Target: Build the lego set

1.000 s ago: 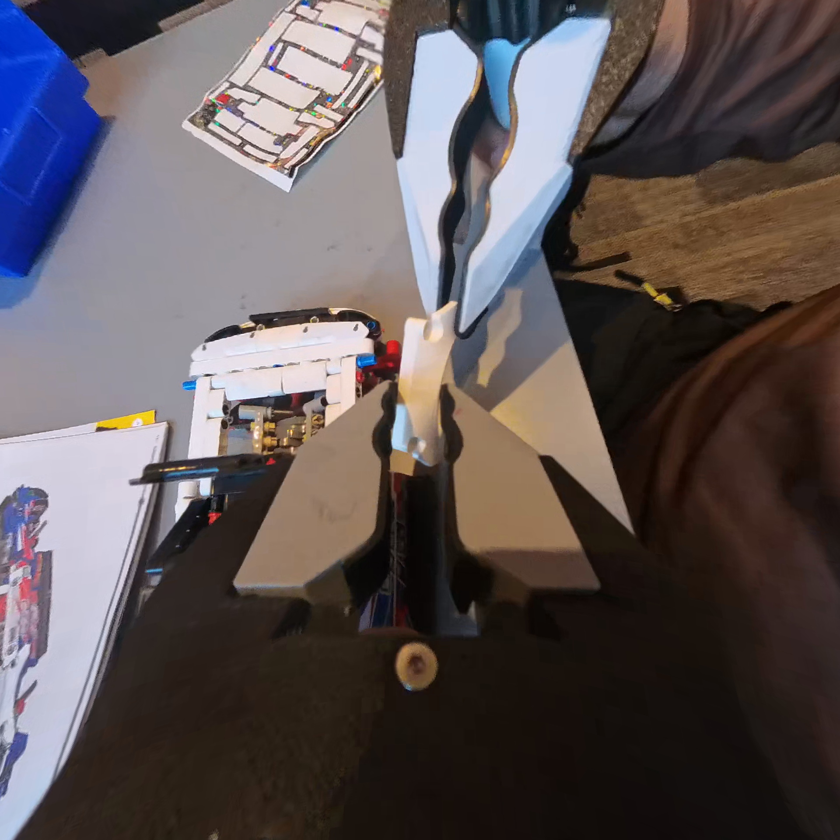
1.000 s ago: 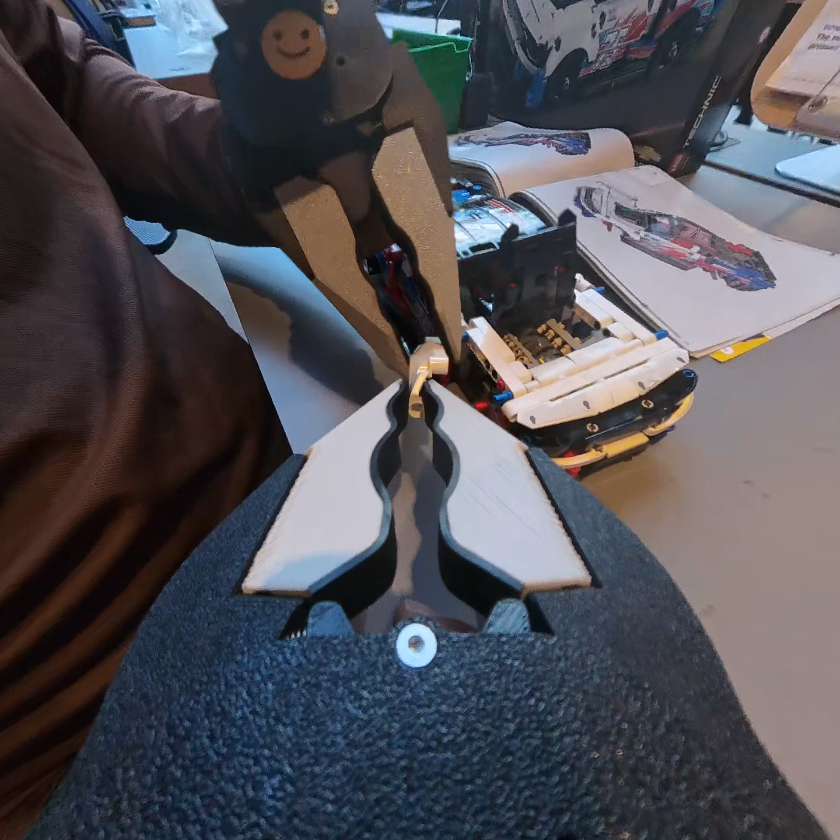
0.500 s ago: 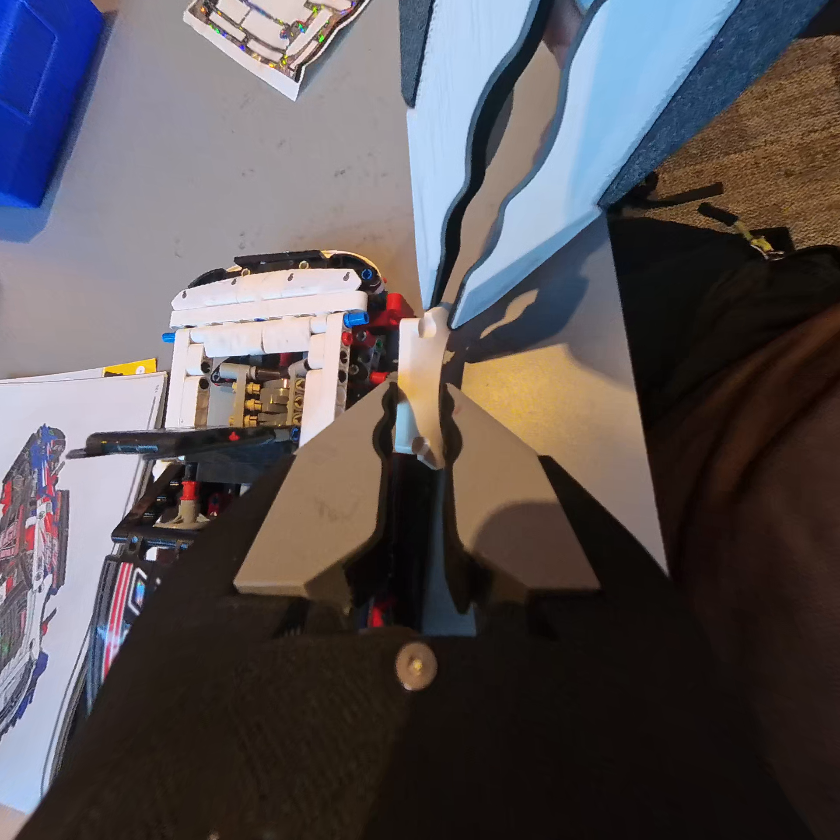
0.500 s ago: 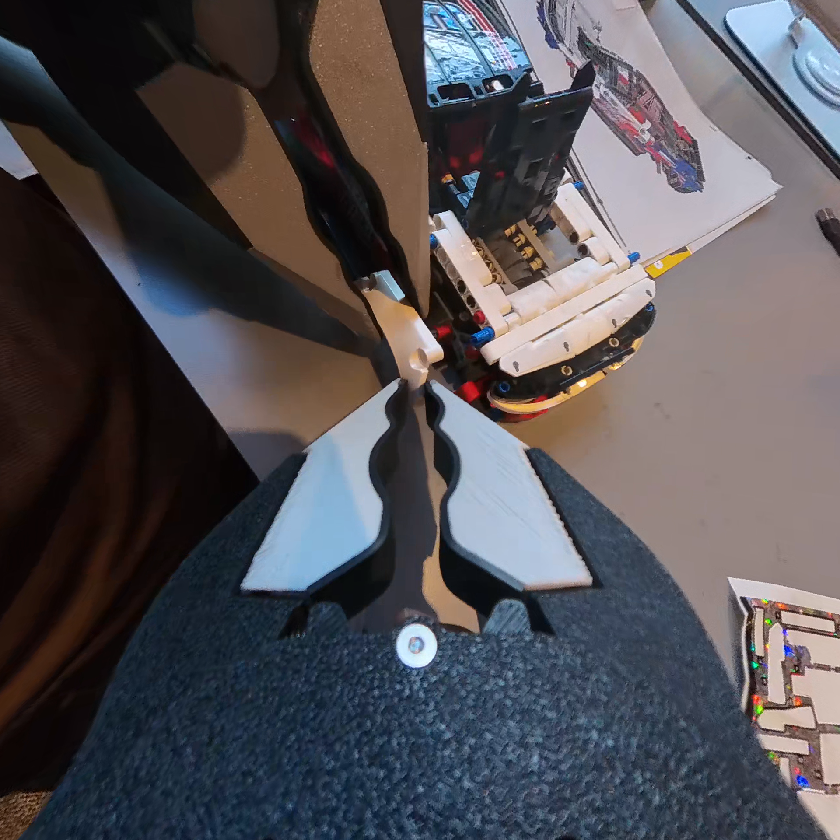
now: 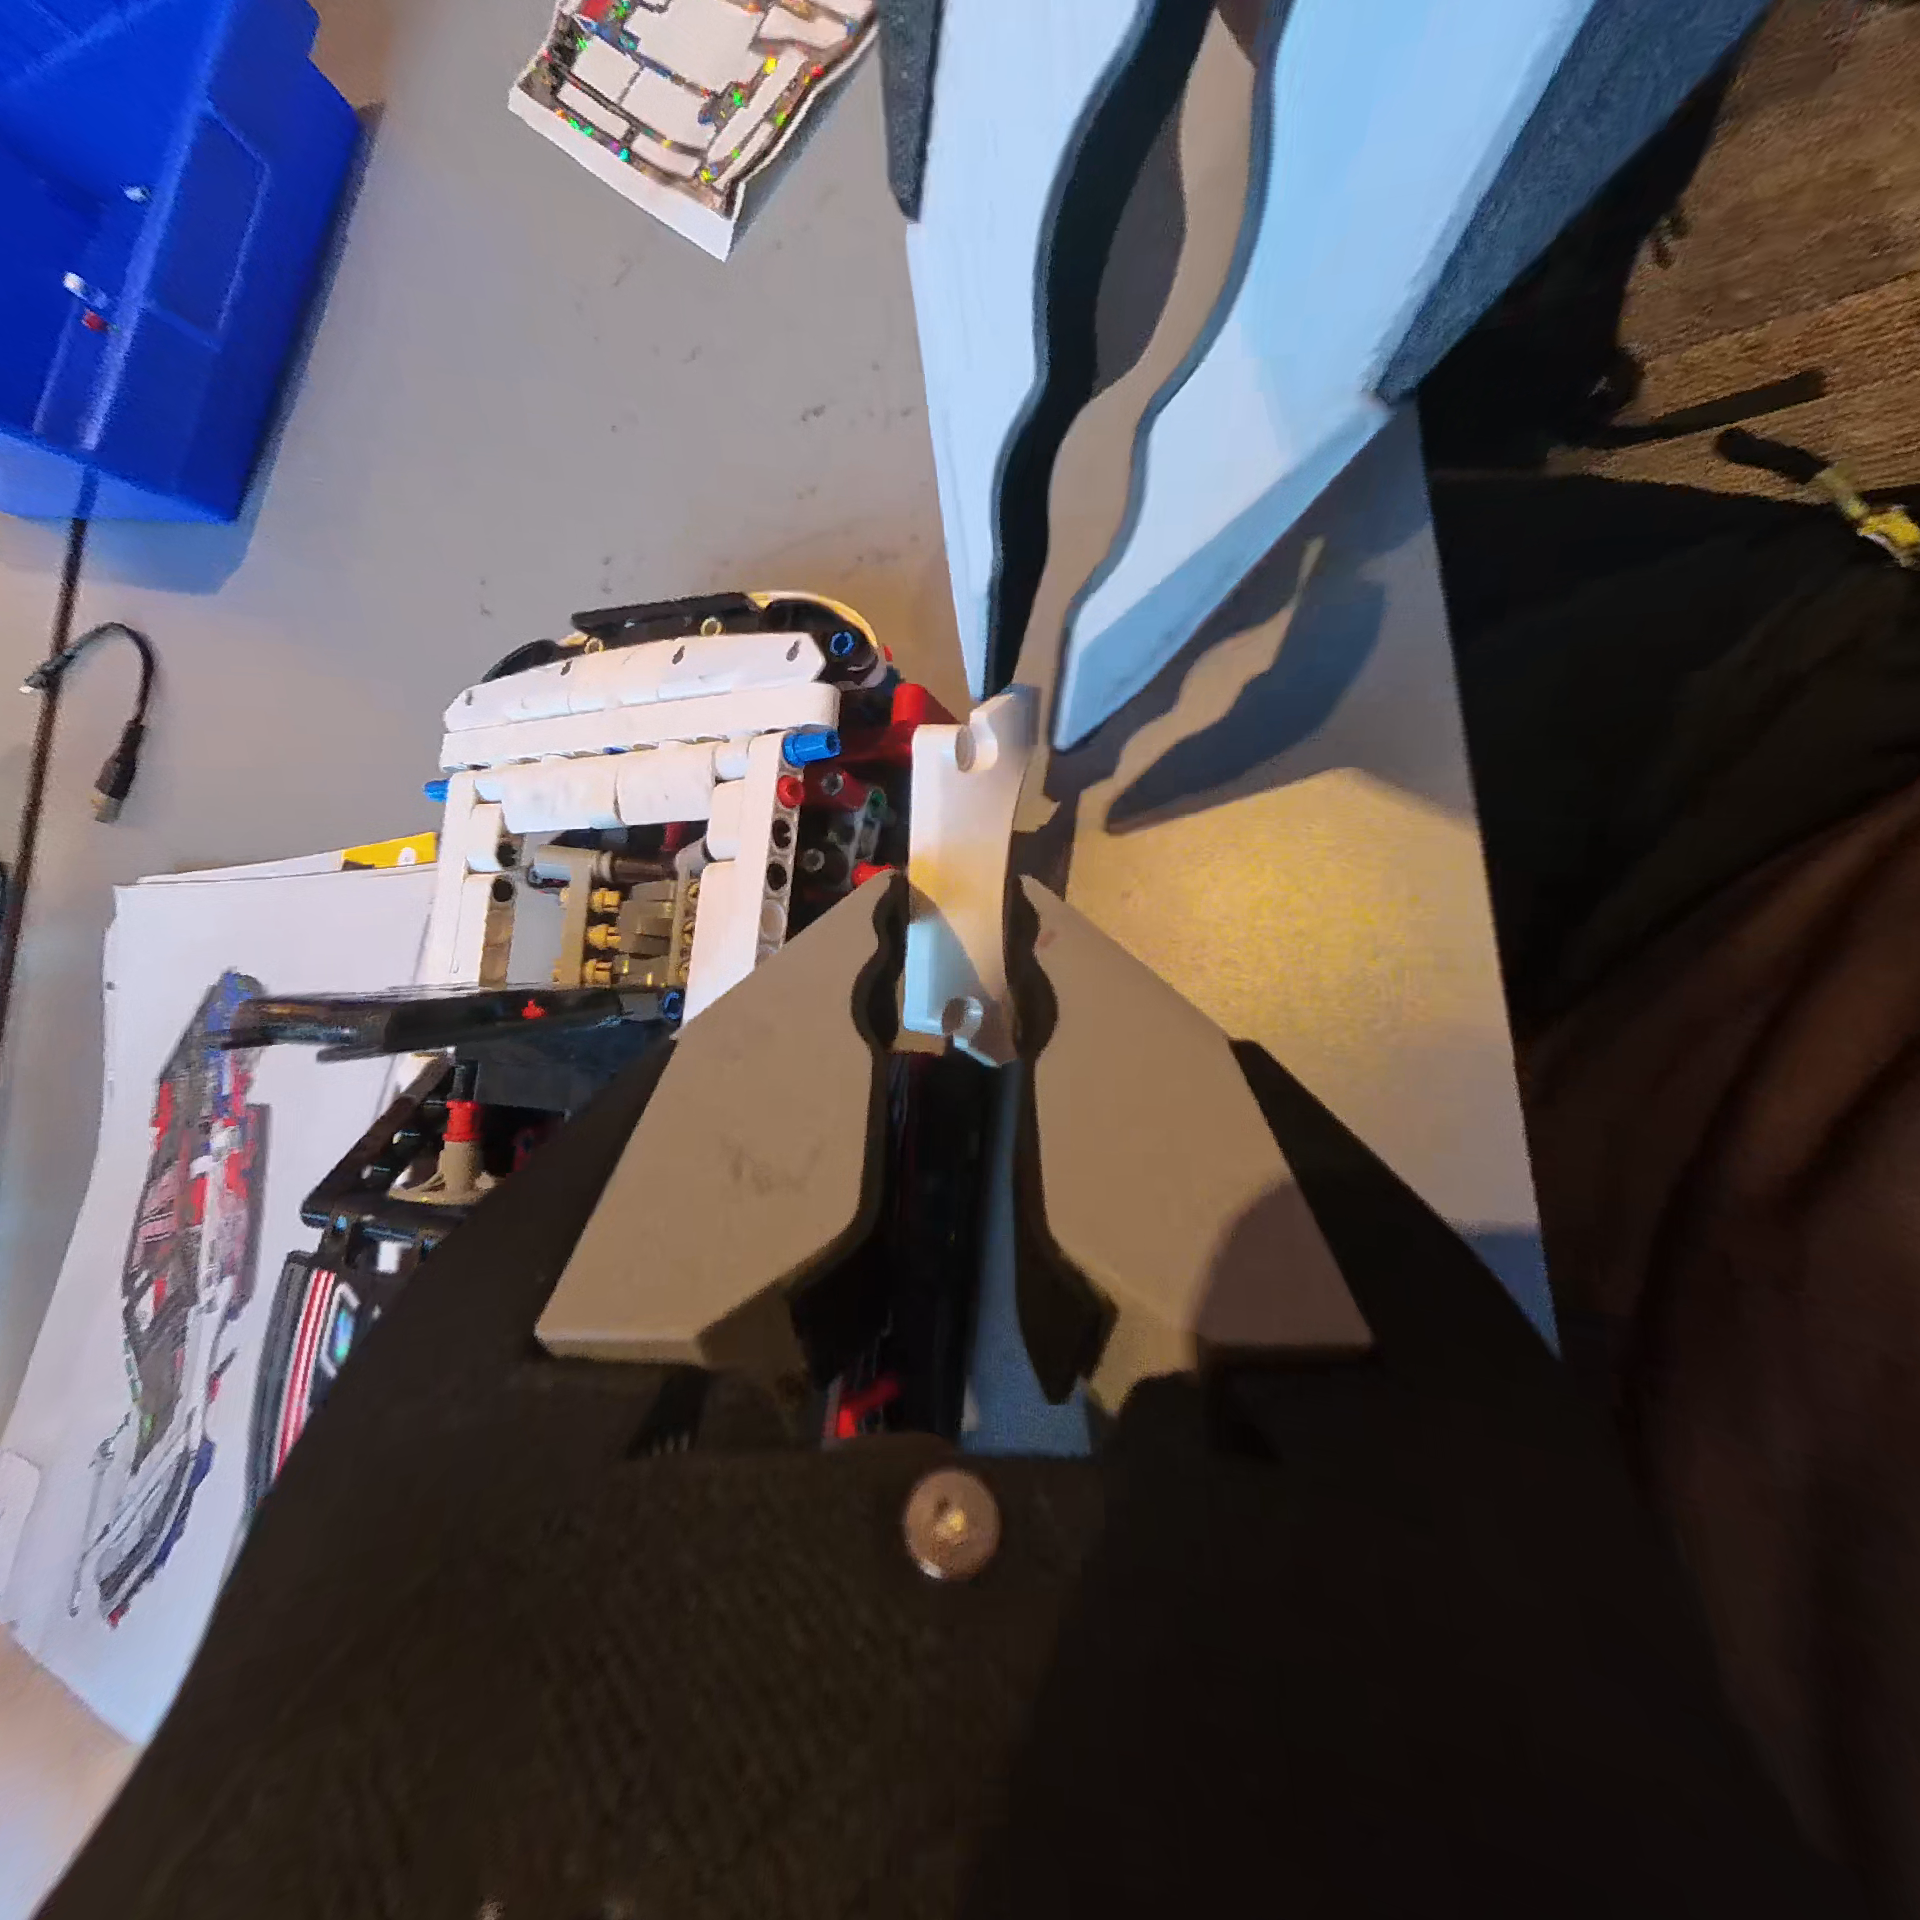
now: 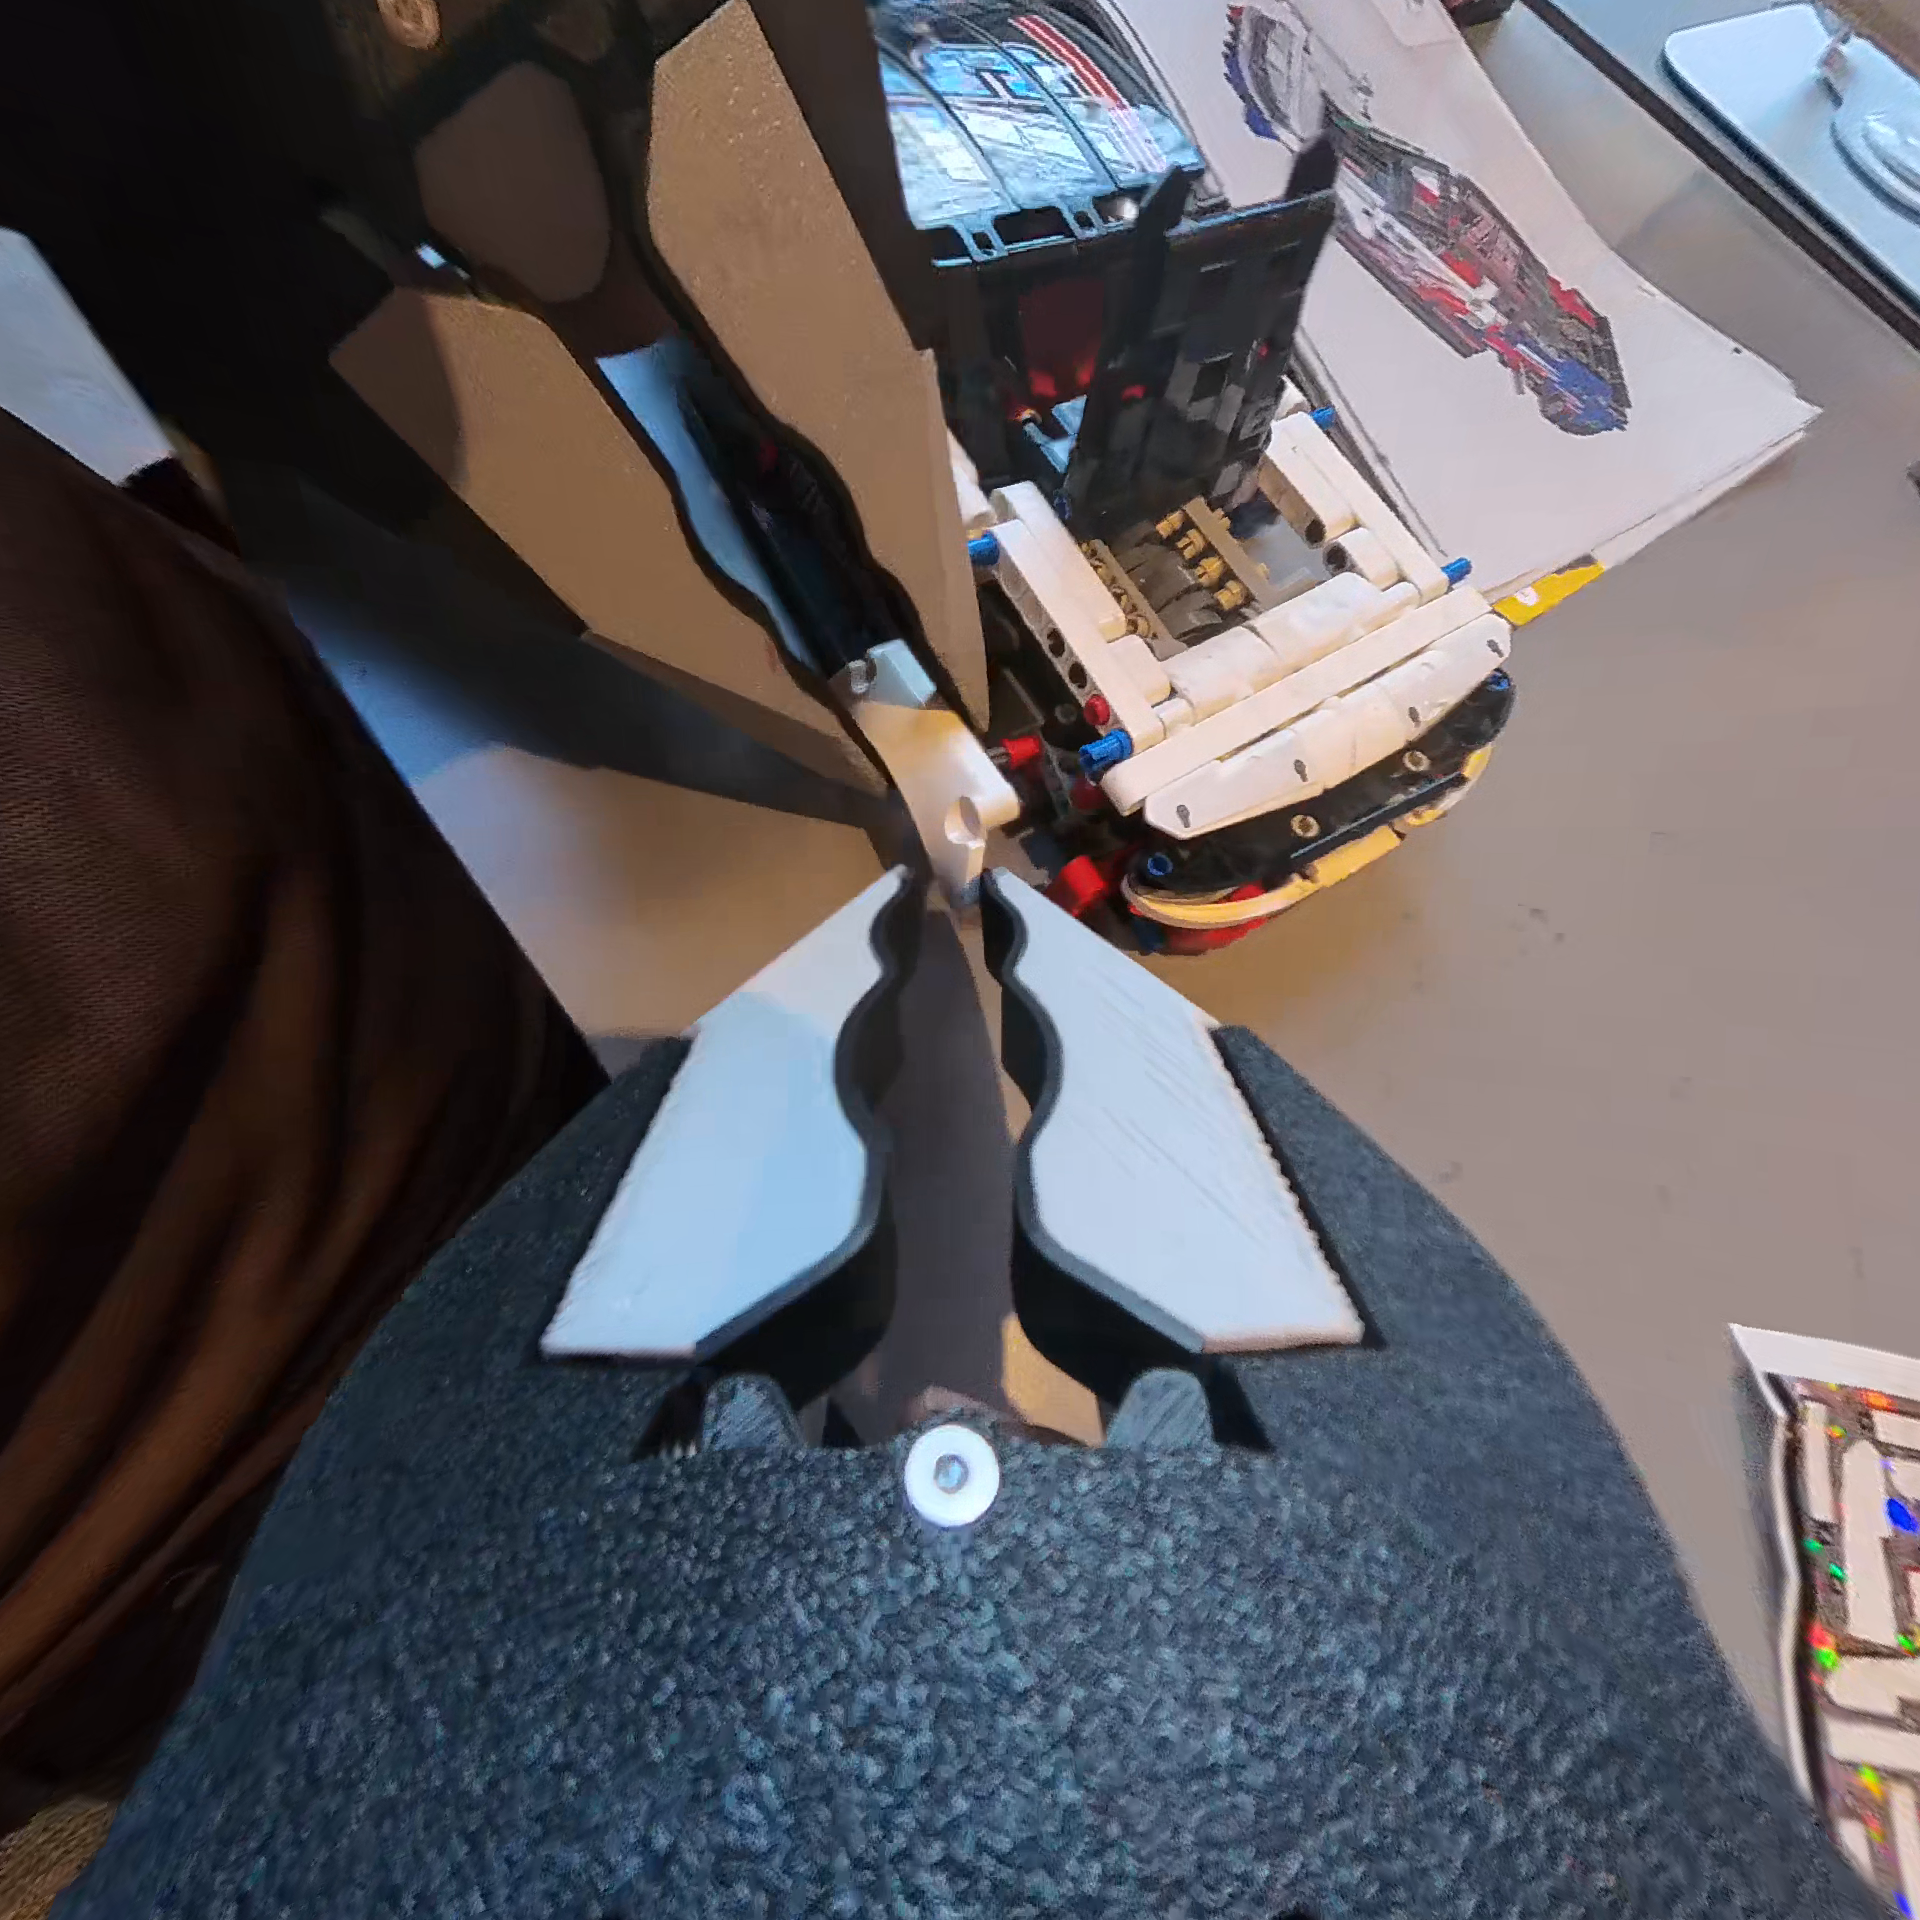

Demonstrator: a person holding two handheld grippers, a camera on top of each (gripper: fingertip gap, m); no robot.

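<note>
**White panel going onto the car's flank**

Here's the curved white panel (image 5: 961, 883), held right against the side of the lego car (image 5: 623, 831), next to the red and blue pins on that flank. The left gripper (image 5: 956, 935) has it pinched between its grey fingers (image 5: 748, 1122), clamped on the panel's lower half. At the panel's far end comes the right gripper (image 6: 940, 883), its white fingers (image 6: 1143, 1122) narrowed with a slim gap between the tips and the panel's corner sitting just at that gap — touching or merely nudging, I can't call it from here.

The car itself sits on the grey table (image 5: 520, 416), near the person's edge. Plenty is built: white rear beams, engine block showing tan pistons, black frame and a raised black wing. But the side is bare, pins exposed, and no wheels are in view, so I'd judge this a mid-build with bodywork left to do.

Around it: the open instruction booklet (image 6: 1455, 343) beyond the car, a sticker sheet (image 5: 686, 104) farther out, and a blue bin (image 5: 135, 260) off at the table's corner.
</note>
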